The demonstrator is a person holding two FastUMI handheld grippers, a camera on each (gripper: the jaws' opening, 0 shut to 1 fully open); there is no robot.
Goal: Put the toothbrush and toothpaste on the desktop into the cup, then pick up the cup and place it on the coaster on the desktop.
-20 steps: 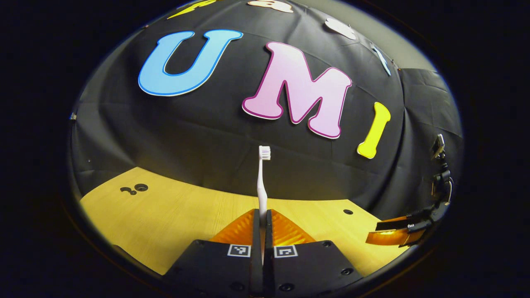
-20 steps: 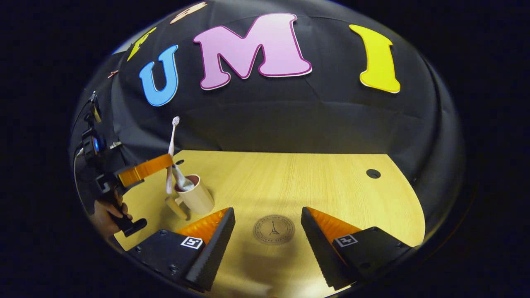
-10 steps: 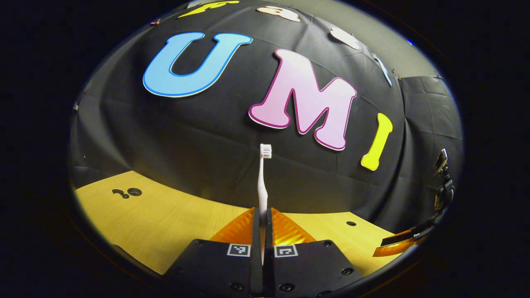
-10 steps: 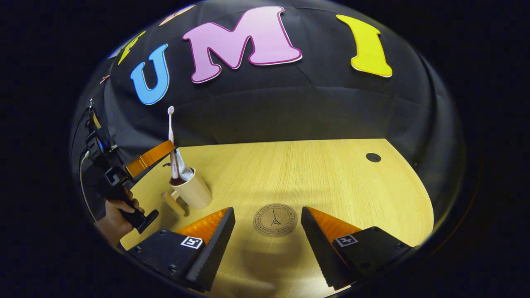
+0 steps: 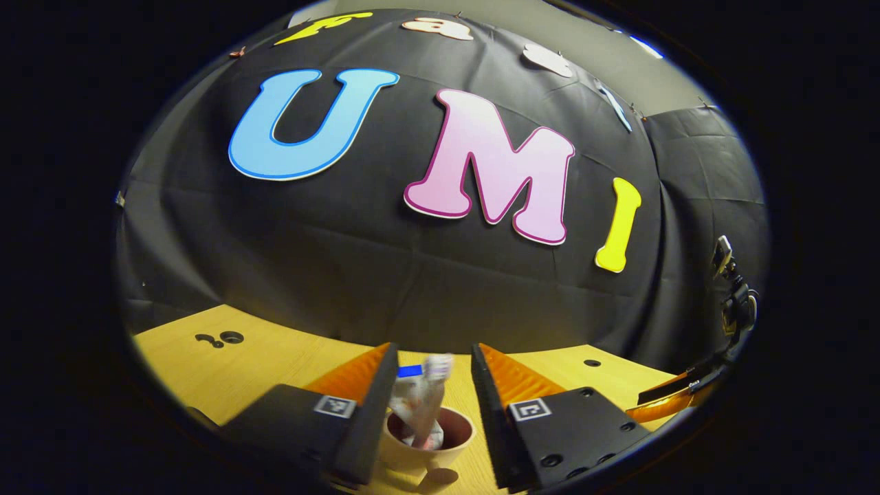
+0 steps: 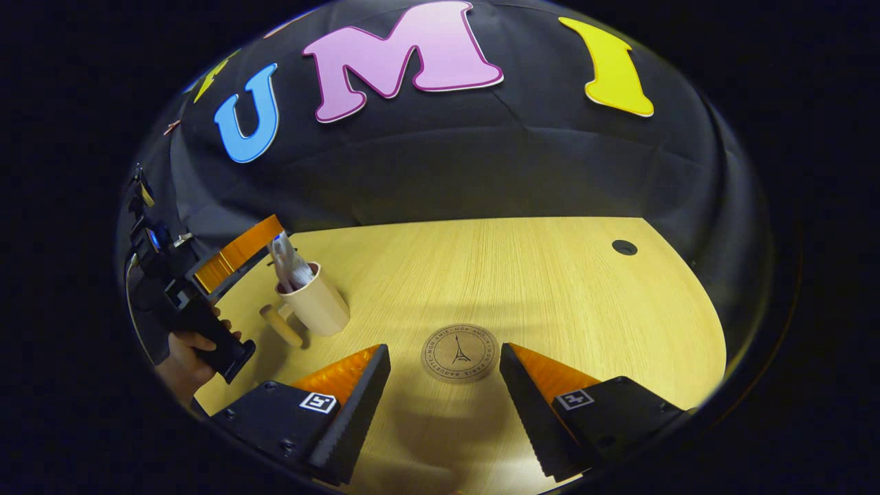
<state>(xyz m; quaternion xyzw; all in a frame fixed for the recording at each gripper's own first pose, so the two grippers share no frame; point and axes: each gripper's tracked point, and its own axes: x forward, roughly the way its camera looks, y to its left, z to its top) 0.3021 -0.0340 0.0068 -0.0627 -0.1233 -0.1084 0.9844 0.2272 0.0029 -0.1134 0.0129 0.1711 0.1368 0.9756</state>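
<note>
The left gripper is standing released: its jaws, clamped on the toothbrush half a second ago, are now spread apart above the cup. The toothbrush is sitting in the cup beside the toothpaste; its blur suggests it is dropping or settling. Loading is judged complete; the cup transfer is remaining. The right gripper is hanging open and empty, its fingers framing the coaster, as before. The cup, handle toward the camera, is standing well apart from the coaster, to its left in the right gripper view. The desk is pale wood with cable holes; black cloth is forming the wall behind it.
</note>
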